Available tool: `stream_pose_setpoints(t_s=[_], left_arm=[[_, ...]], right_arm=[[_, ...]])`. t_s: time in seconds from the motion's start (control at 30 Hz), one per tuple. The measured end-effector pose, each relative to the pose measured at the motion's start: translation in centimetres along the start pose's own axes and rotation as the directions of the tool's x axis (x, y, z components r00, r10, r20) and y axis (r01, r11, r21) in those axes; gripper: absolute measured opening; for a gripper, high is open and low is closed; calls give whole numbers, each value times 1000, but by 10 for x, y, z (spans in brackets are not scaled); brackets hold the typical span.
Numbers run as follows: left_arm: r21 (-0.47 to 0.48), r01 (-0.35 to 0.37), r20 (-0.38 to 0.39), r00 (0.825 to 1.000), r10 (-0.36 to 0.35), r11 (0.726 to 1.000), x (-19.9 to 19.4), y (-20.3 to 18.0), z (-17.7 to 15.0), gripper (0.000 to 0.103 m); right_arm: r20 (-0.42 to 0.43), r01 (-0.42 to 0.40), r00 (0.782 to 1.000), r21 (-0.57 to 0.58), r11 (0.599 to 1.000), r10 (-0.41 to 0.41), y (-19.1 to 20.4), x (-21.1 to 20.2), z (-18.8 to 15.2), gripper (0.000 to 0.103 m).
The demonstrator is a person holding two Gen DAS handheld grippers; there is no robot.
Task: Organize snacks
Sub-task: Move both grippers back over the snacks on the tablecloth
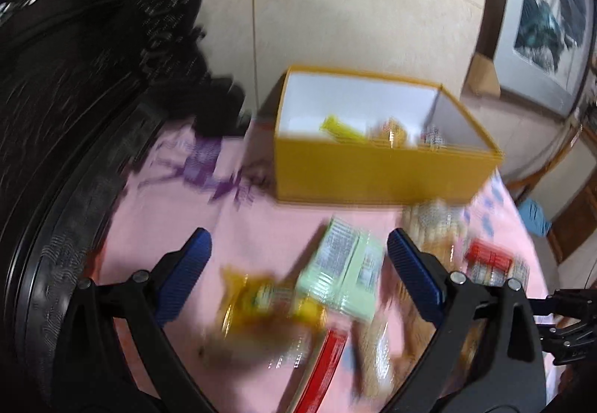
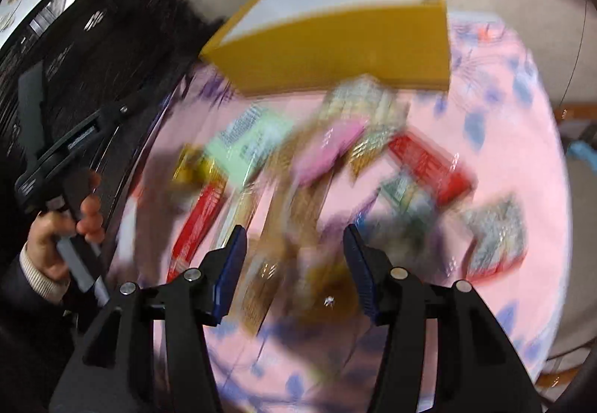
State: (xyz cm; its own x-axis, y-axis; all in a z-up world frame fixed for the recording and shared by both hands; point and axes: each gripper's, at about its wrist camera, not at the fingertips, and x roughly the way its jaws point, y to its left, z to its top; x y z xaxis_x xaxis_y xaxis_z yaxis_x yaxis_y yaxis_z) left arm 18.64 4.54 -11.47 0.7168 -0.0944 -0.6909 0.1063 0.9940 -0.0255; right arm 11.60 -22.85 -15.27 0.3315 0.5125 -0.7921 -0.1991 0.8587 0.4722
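Observation:
A yellow box (image 1: 380, 174) with a white inside stands at the far side of the pink tablecloth; a few snack packs (image 1: 391, 133) lie in it. It also shows in the right wrist view (image 2: 335, 47). Loose snacks lie in front of it: a pale green pack (image 1: 343, 267), a yellow pack (image 1: 261, 301), a red pack (image 1: 328, 364). My left gripper (image 1: 298, 249) is open and empty above the green pack. My right gripper (image 2: 294, 237) is open and empty above the blurred pile, with a pink pack (image 2: 328, 148) and red pack (image 2: 429, 166) beyond it.
A dark carved cabinet (image 1: 74, 77) runs along the left edge of the table. The tablecloth (image 2: 522, 152) ends at a rounded edge on the right. The left hand holding its gripper (image 2: 71, 219) shows at the left of the right wrist view. Both views are motion-blurred.

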Motion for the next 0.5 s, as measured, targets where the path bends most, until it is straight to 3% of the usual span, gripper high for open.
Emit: stream_pose_setpoints(t_s=[0.13, 0.33, 0.5], left_arm=[[-17, -2, -61, 998, 1, 1000, -18, 16, -45, 97], [-29, -34, -110, 993, 31, 999, -35, 26, -81, 97], [-47, -48, -123, 992, 42, 998, -46, 31, -96, 97]], right_arm=[[-78, -69, 995, -39, 997, 66, 23, 14, -30, 55], [-158, -76, 985, -59, 995, 66, 45, 50, -45, 56], [-173, 20, 985, -6, 1000, -21, 42, 76, -39, 61]])
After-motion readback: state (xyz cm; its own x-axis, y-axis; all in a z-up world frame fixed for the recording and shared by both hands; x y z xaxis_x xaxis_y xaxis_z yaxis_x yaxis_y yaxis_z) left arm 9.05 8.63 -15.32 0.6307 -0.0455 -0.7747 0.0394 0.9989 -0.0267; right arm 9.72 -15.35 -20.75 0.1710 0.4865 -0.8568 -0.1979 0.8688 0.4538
